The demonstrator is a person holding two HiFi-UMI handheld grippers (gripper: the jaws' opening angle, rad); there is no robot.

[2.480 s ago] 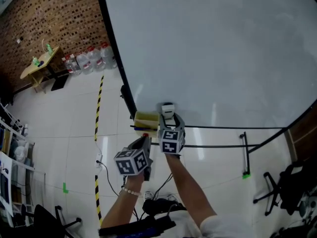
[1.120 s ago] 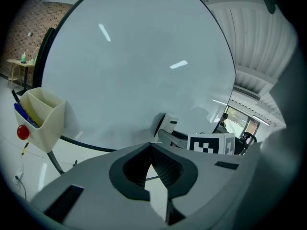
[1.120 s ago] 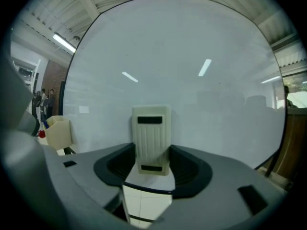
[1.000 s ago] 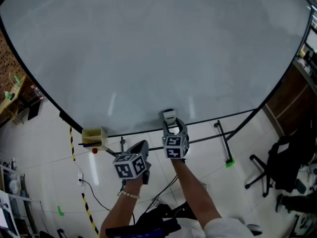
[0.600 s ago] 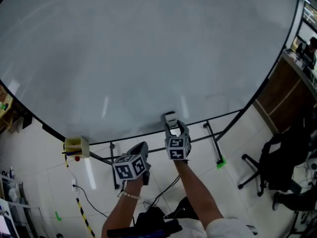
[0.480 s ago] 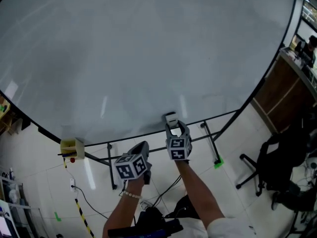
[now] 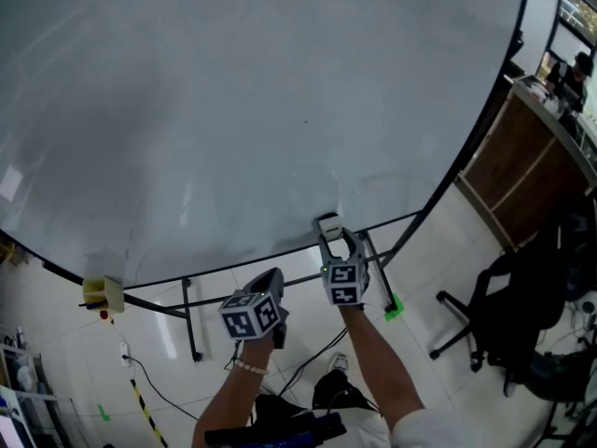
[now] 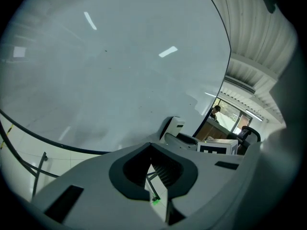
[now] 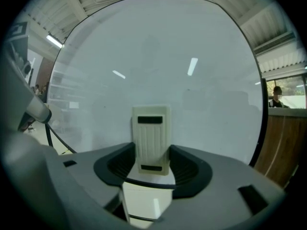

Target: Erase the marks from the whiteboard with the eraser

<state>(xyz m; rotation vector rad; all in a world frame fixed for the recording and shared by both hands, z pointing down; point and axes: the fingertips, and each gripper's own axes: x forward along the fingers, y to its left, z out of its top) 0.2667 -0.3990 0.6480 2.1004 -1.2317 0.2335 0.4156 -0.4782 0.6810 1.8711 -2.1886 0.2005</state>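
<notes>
White eraser [image 7: 329, 224], pinched in the right tool [image 7: 333, 239], hovers at the whiteboard [image 7: 233, 110] lower edge — left tool [image 7: 272, 281] pressed together, empty — likely to rise next toward the faint mid-frame speck [image 7: 305, 121].

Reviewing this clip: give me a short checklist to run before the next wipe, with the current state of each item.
1. Eraser gripped: ok. It stands upright between the jaws of the right gripper.
2. Eraser against the whiteboard: cannot tell. It sits at the board's lower edge, but contact is not visible.
3. Marks left to erase: cannot tell. The board looks nearly clean, with only a tiny dark speck showing.
4. Left gripper out of the way: ok. It sits below the board's lower edge, jaws together and holding nothing.
5. Board surface free of obstacles: ok. Only light reflections show on it.
</notes>
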